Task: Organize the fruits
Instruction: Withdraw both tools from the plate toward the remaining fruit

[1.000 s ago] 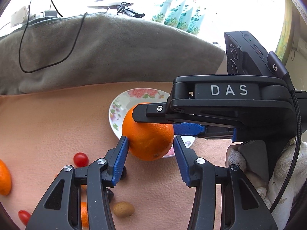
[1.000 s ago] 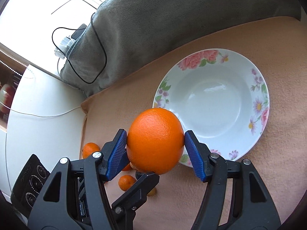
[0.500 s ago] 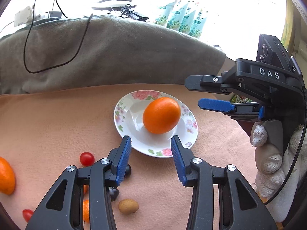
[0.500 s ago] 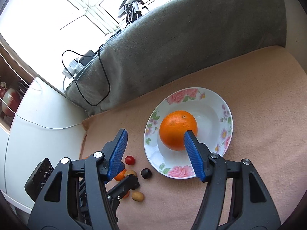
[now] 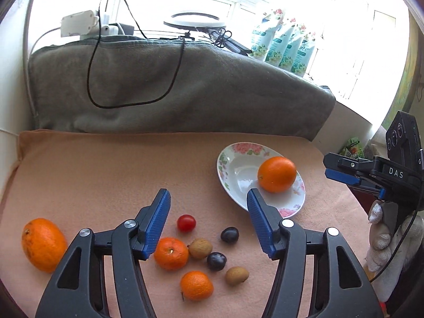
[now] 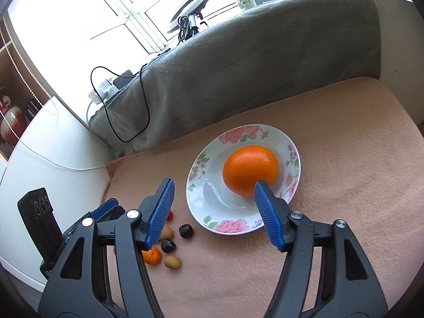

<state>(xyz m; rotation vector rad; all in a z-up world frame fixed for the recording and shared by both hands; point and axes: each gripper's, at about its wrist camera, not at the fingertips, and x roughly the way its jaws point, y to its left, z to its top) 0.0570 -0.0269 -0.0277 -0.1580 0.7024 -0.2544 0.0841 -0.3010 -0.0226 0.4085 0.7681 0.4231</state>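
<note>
A large orange [image 5: 277, 174] lies in the flowered white bowl [image 5: 238, 185] on the peach cloth; it also shows in the right wrist view [image 6: 250, 169] inside the bowl [image 6: 291, 153]. My left gripper [image 5: 208, 224] is open and empty above a cluster of small fruits: a cherry tomato [image 5: 186, 222], two tangerines [image 5: 171, 253], two dark plums [image 5: 229, 234] and two brown fruits [image 5: 200, 248]. Another orange [image 5: 43, 244] lies far left. My right gripper [image 6: 213, 216] is open and empty, raised in front of the bowl.
A grey blanket [image 5: 172, 90] with a black cable [image 5: 132, 79] draped over it rises behind the cloth. Pouches [image 5: 283, 45] stand on the windowsill. The right gripper body [image 5: 384, 180] and a gloved hand are at the right edge. A white cabinet [image 6: 47, 175] borders the left.
The right gripper let go of the orange into the bowl and pulled back and up. The left gripper also drew back and left, bringing the small fruits into view.
</note>
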